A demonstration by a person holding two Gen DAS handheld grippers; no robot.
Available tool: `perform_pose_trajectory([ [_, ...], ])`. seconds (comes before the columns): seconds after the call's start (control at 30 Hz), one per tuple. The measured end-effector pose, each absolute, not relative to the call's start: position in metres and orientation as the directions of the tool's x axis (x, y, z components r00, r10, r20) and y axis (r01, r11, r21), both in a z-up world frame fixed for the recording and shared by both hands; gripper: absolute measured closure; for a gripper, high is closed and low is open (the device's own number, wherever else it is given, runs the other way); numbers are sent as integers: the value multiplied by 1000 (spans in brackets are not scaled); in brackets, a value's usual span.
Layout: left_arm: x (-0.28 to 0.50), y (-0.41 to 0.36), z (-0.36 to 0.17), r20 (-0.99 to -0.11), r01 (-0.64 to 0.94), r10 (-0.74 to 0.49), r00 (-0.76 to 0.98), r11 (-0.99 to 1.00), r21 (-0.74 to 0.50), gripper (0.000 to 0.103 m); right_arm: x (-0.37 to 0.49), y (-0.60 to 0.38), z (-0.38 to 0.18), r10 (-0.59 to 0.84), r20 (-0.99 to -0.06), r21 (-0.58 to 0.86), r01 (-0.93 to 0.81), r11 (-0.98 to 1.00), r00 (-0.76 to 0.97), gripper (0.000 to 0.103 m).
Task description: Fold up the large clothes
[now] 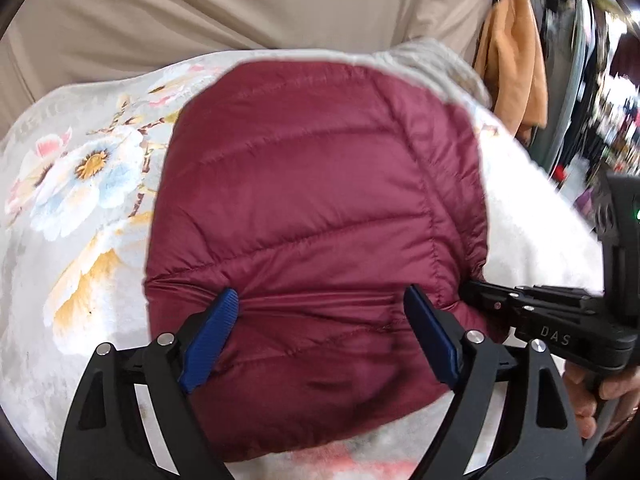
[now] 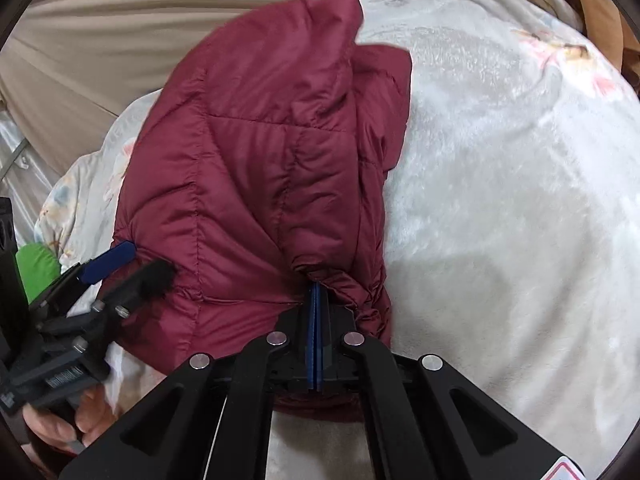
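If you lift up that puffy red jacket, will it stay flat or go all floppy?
Probably floppy: the red jacket already bunches into wrinkles where the right gripper pinches it. It looks puffy and quilted, so likely light for its size. Its shiny fabric may be slippery, so folds might slide on the flowered blanket.

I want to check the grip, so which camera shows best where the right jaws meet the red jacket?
The right wrist view: the right gripper is closed, jaws pinching a gathered fold of the red jacket. The left wrist view shows only that gripper's side at the jacket's edge, the pinch hidden.
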State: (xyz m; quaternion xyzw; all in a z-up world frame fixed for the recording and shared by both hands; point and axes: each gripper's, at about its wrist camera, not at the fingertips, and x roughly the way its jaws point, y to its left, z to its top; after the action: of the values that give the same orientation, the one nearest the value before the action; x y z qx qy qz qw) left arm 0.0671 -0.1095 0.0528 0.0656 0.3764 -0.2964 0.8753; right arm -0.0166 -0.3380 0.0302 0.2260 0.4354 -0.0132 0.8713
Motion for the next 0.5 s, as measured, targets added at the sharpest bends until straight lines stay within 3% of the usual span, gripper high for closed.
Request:
perform_pose_trajectory([
  [0.1,71,-101,83,-644,563,-475,600,822,-82,21,-25,-346,74,145,-704,384,201,901,695,103],
  [0.17,77,-101,102,-606,562,-478,636,825,-61,20,-22,-355,107,119,-646,392,194,899,754,87],
  [0.33,108,-113,118,-601,553,-489,632,828,-92,20,31,-383,131,52,-634,410,277,869,772,70],
  [0.43,127,-115,114,-616,528,-476,628,842,-111,20,74,-394,114,67,-691,452,357,817,720,70],
  [0.5,139,-114,110,-620,508,-467,630,852,-125,20,95,-390,102,67,-714,461,395,795,697,83],
])
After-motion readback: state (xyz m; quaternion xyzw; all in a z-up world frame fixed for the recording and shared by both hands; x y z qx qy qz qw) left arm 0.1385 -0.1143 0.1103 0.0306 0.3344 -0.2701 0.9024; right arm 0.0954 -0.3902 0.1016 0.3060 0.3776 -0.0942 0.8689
